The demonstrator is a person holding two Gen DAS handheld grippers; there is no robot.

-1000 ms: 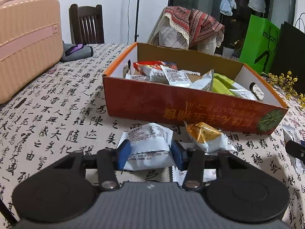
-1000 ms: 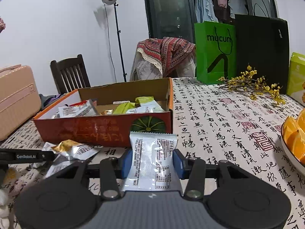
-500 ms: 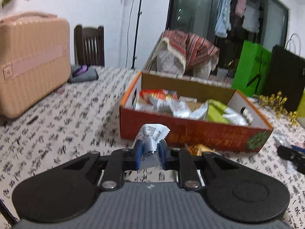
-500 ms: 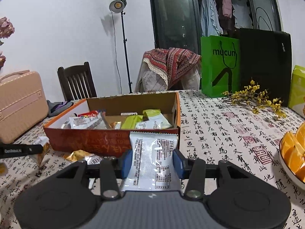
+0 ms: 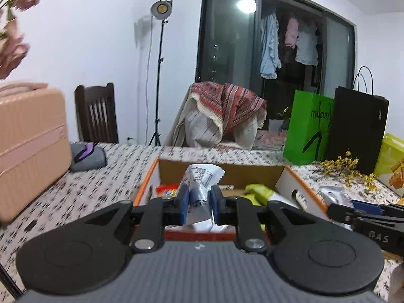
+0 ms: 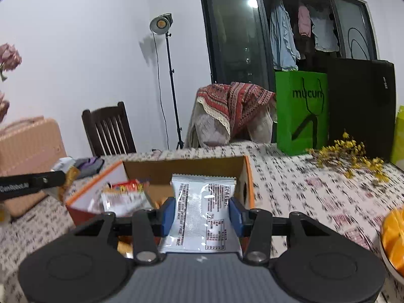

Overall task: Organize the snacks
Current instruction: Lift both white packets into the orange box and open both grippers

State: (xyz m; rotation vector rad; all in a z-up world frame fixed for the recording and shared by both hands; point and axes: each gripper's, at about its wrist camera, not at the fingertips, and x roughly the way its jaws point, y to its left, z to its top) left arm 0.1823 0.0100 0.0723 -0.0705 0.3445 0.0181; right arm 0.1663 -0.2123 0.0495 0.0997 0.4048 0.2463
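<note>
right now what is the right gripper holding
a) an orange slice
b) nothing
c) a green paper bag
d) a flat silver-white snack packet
d: in the right wrist view the right gripper has its blue pads pressed on both sides of a flat silver-white snack packet.

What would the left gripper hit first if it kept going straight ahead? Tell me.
Probably the far wall of the cardboard box. The left gripper, shut on a white snack packet, points slightly down over the box's open top; depth is hard to judge, so it may meet snacks inside first.
</note>
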